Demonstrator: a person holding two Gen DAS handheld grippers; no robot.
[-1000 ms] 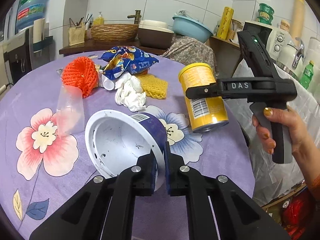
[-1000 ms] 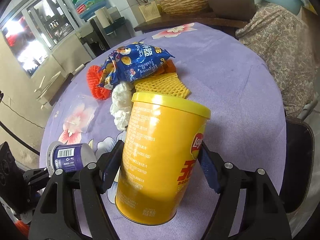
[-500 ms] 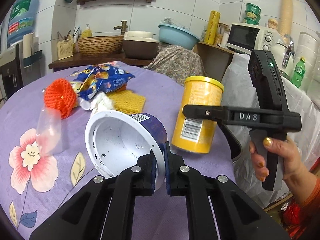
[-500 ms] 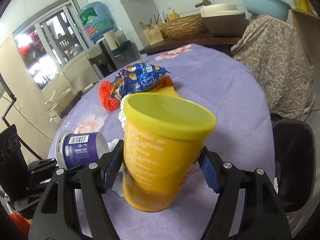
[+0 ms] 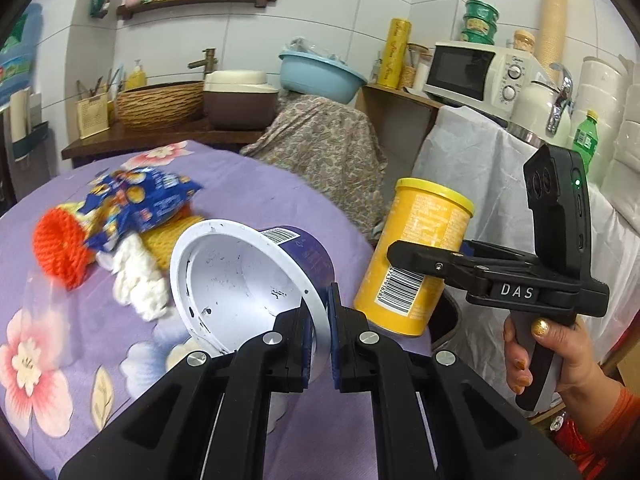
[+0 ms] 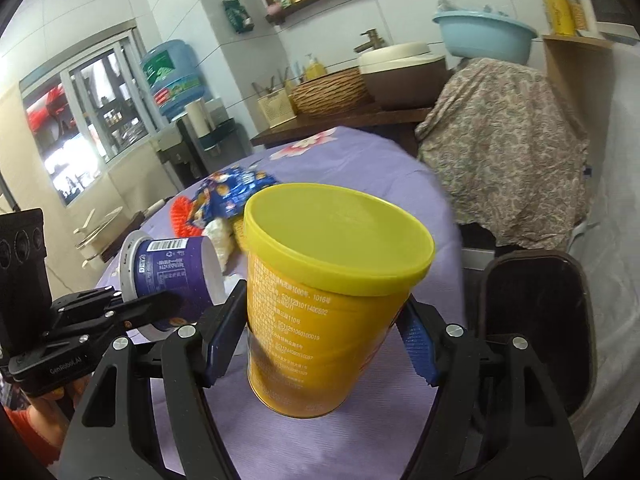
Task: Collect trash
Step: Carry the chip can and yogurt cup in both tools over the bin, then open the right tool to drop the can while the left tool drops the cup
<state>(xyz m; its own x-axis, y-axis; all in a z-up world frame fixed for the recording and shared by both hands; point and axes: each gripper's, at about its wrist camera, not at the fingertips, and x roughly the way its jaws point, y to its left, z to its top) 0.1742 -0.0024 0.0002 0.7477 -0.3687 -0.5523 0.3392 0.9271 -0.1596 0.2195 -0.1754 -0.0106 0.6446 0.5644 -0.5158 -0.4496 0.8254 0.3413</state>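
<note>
Left wrist: left fingers (image 5: 320,336) pinch the purple cup's (image 5: 240,280) rim; right fingers (image 6: 320,332) apparently clamp the yellow canister (image 6: 328,320).

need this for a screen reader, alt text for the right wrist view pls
The right gripper clamps a yellow lidded chip can above a purple tablecloth, with a black bin at right. To the left, the left gripper holds a purple cup.

one yellow chip canister (image 6: 328,304), one purple-labelled white cup (image 5: 248,280), one blue snack bag (image 5: 148,204), one orange foam net (image 5: 60,248), one yellow foam net (image 5: 168,240), one crumpled white tissue (image 5: 136,284), one black bin (image 6: 536,332), two grippers: left (image 5: 320,340), right (image 6: 320,340).
</note>
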